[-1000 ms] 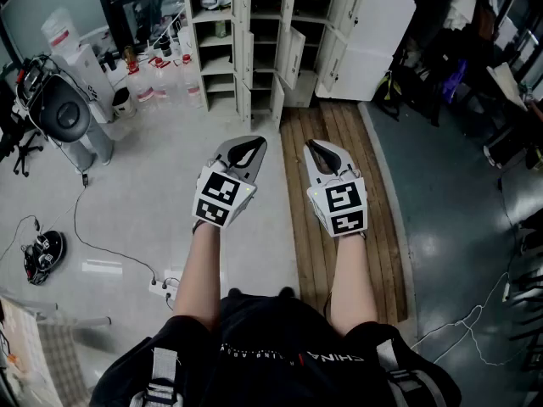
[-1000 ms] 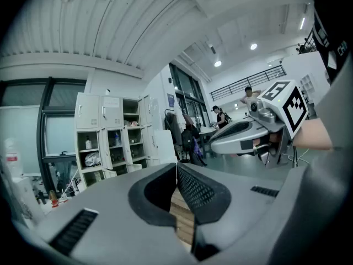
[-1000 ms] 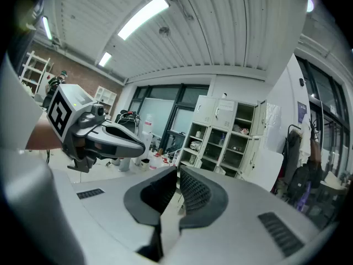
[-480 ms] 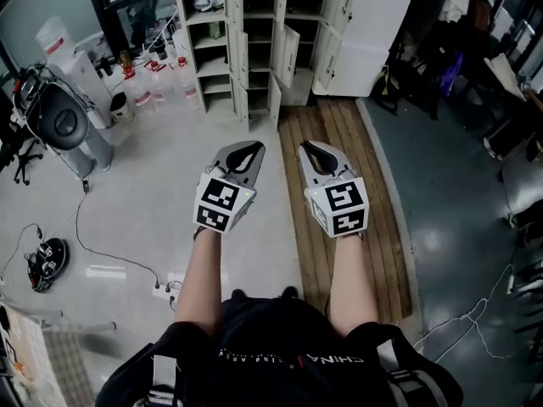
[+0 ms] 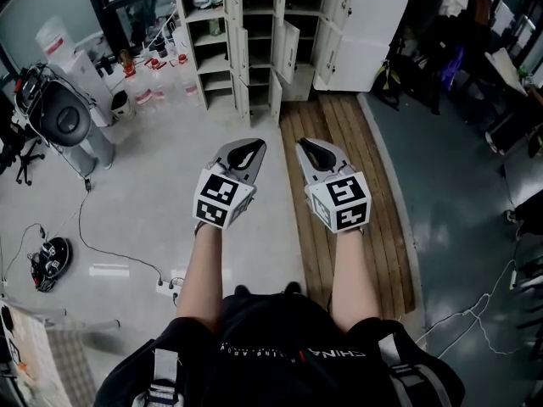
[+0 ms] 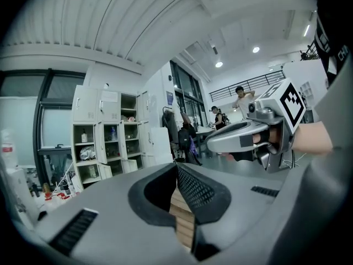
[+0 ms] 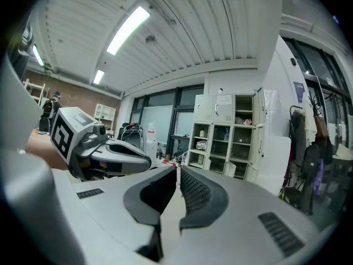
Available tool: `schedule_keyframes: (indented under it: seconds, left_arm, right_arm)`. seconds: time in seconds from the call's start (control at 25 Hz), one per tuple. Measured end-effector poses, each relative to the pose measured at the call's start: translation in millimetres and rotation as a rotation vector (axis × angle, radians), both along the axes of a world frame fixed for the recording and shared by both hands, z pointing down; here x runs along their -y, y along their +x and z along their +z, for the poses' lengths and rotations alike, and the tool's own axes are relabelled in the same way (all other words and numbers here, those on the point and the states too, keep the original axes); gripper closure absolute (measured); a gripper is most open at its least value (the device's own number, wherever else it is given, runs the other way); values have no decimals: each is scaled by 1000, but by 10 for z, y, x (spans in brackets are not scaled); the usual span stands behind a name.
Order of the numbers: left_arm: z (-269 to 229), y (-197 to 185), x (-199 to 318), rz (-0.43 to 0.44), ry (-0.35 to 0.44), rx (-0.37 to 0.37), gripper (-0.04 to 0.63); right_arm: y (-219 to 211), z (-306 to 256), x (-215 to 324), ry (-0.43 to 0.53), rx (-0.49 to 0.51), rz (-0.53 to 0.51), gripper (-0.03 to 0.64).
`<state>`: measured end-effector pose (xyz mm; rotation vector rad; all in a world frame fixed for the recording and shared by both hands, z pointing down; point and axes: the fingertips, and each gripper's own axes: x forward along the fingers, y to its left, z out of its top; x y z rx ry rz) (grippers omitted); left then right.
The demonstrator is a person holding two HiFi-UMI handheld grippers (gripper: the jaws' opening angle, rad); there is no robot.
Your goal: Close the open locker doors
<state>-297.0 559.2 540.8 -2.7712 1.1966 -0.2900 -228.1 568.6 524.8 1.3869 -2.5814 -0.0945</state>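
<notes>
Only your right gripper (image 5: 310, 147) has rolled a little; it and the left gripper (image 5: 253, 145) stay clenched, empty, well short of the open locker doors (image 5: 289, 51), none closed yet.

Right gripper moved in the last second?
No. The right gripper stays over the left planks of the wooden strip; its marker cube only rolled slightly.

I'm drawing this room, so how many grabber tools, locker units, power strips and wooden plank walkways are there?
Hand-held grippers: 2, the left hand-held gripper and the right hand-held gripper
Locker units: 1
Power strips: 1
Wooden plank walkways: 1
Total: 5
</notes>
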Motion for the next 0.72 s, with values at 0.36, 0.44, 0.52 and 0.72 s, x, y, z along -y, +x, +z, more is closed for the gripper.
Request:
schedule_keyframes:
  seconds: [0.36, 0.44, 0.52, 0.72]
  left_arm:
    - [42, 145, -4, 24, -4, 5, 572]
    - [32, 170, 12, 22, -6, 0, 572]
    - [33, 193, 29, 17, -9, -5, 572]
    - [34, 354, 42, 14, -15, -13, 572]
  right_arm:
    - [142, 34, 28, -1, -12, 32, 574]
    - [186, 26, 47, -2, -7, 43, 574]
    - [225, 23, 59, -4, 1, 50, 574]
    - [400, 59, 82, -13, 10, 67, 574]
